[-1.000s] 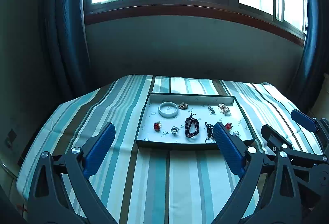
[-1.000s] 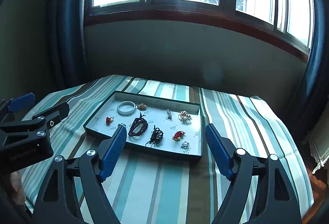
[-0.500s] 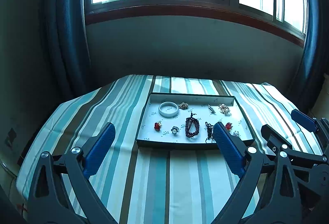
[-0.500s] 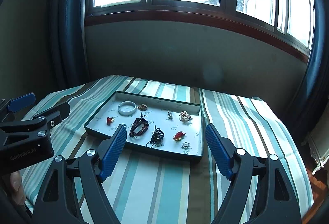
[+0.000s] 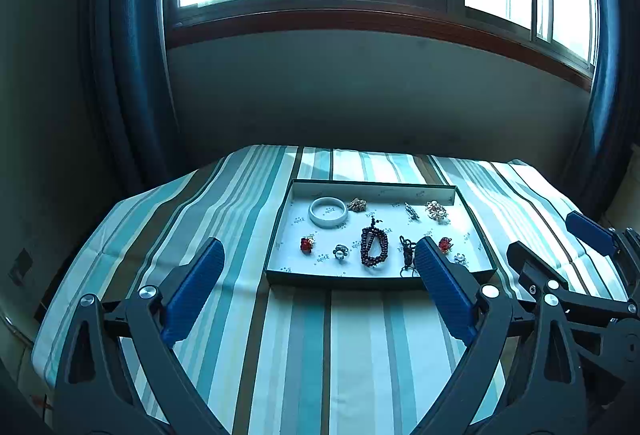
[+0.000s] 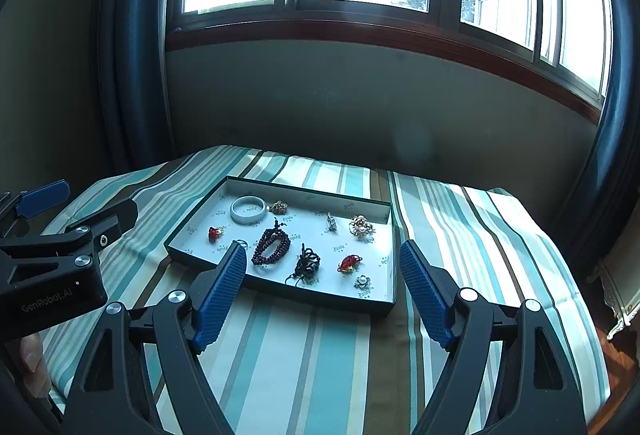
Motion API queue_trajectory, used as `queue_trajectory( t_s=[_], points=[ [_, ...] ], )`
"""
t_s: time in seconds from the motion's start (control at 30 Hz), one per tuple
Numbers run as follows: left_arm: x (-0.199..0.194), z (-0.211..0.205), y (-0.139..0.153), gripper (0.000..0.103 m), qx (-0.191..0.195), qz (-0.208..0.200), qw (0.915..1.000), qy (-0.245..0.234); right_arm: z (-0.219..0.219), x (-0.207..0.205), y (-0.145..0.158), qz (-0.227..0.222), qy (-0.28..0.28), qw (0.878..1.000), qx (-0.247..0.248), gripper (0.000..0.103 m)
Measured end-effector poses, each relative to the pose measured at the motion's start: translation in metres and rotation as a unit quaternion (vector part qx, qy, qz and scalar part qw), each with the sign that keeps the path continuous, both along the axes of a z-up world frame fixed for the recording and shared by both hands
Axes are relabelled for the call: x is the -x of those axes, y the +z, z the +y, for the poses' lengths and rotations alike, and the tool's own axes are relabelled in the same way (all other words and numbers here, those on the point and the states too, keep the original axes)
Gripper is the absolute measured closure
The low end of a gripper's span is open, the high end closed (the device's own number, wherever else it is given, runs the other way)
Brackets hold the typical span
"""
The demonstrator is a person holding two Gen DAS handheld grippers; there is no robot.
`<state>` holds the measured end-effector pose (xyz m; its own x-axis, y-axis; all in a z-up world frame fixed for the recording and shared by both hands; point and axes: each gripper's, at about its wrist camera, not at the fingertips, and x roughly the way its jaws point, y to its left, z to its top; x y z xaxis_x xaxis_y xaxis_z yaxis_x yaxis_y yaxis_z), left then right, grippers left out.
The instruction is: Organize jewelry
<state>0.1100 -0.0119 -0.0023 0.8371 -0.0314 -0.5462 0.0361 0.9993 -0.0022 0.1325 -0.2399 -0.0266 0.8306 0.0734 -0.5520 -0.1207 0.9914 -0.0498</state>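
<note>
- The left gripper (image 5: 318,251) is held spread wide, nothing between its fingers, near the tray (image 5: 376,277).
- The right gripper (image 6: 322,255) is likewise spread and unloaded.
- A white bangle (image 5: 328,212), dark bead bracelet (image 5: 374,246) and brooches are seen lying in the tray on the striped cloth (image 5: 360,347).

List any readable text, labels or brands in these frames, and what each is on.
"GenRobot.AI": printed on the black body of the left gripper, seen at the left edge of the right wrist view.
Small dark printed marks repeat across the white lining of the tray; too small to read in either view.
Nothing else legible: no text on the right gripper, striped cloth or jewelry.
</note>
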Motion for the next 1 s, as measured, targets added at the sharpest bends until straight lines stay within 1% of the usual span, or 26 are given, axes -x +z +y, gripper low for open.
queue_trajectory(
  t_s=[0.5, 0.53, 0.6, 0.7, 0.87, 1.0],
  points=[
    [0.0034, 0.0055, 0.0005, 0.007, 0.003, -0.004, 0.9999, 0.009, 0.0008, 0.0004, 0.0002, 0.000, 0.002, 1.000, 0.001, 0.026],
    [0.0031, 0.0056, 0.0006, 0.007, 0.002, -0.004, 0.9999, 0.010, 0.0010, 0.0003, 0.0002, 0.000, 0.002, 1.000, 0.001, 0.025],
    [0.0028, 0.0053, 0.0004, 0.003, -0.001, -0.005, 0.9999, 0.012, 0.0007, 0.0003, 0.0000, 0.000, 0.002, 1.000, 0.001, 0.025],
    [0.0036, 0.0057, 0.0009, 0.002, -0.003, -0.009, 0.9999, 0.014, 0.0013, 0.0008, -0.0002, 0.001, 0.003, 1.000, 0.001, 0.025],
    [0.0006, 0.0079, -0.0018, 0.002, 0.004, -0.002, 0.9999, 0.014, 0.0019, 0.0020, -0.0010, 0.002, 0.006, 1.000, 0.003, 0.025],
    [0.0005, 0.0073, -0.0051, 0.002, -0.011, -0.010, 0.9997, 0.022, 0.0006, 0.0022, -0.0024, 0.004, 0.007, 1.000, 0.003, 0.025]
  ],
)
